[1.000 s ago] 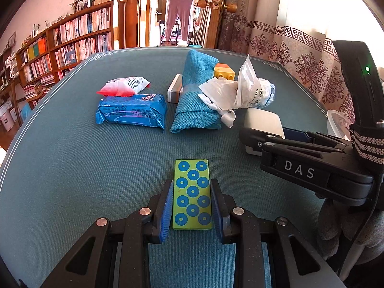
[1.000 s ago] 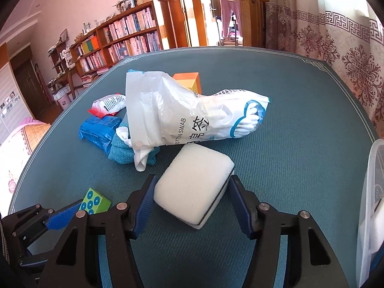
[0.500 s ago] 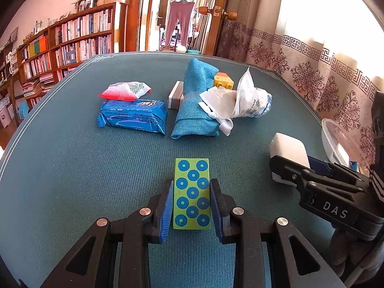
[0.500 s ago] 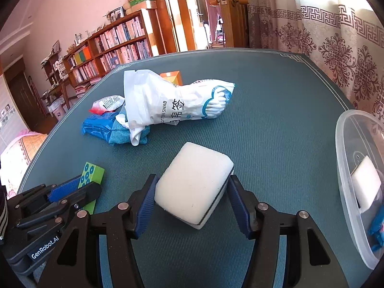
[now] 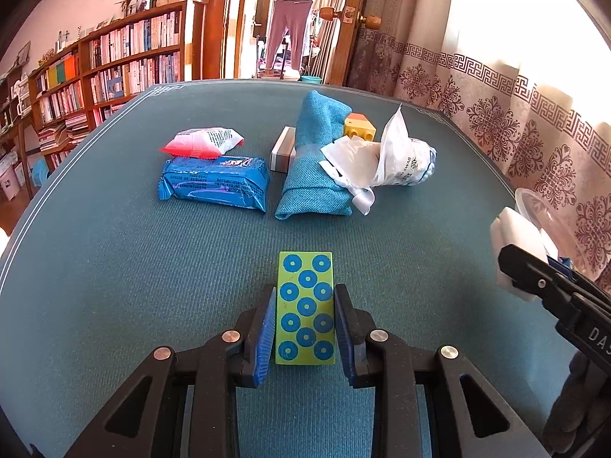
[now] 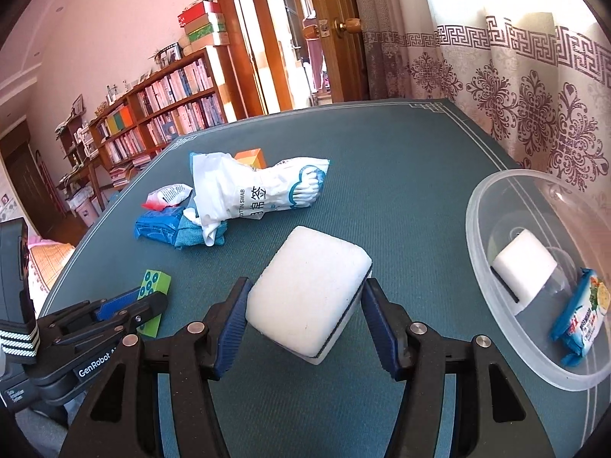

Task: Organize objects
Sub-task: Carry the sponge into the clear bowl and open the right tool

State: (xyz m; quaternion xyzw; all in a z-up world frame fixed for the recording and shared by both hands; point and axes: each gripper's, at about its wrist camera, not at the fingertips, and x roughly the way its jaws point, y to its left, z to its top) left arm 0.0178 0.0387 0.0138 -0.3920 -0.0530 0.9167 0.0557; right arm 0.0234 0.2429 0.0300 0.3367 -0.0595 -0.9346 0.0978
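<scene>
My left gripper is shut on a green block with blue dots, low over the teal table; the block also shows in the right wrist view. My right gripper is shut on a white sponge, held above the table just left of a clear plastic bowl. The sponge also shows at the right edge of the left wrist view. The bowl holds a white block and a blue packet.
At the far middle of the table lie a blue wipes pack, a red-and-white sachet, a folded teal cloth, a cotton swab bag, a yellow-orange brick and a grey bar. A curtain hangs on the right.
My right gripper has carried the sponge to the right, away from the swab bag and up beside the clear bowl. The left gripper has stayed put, holding the green block.
</scene>
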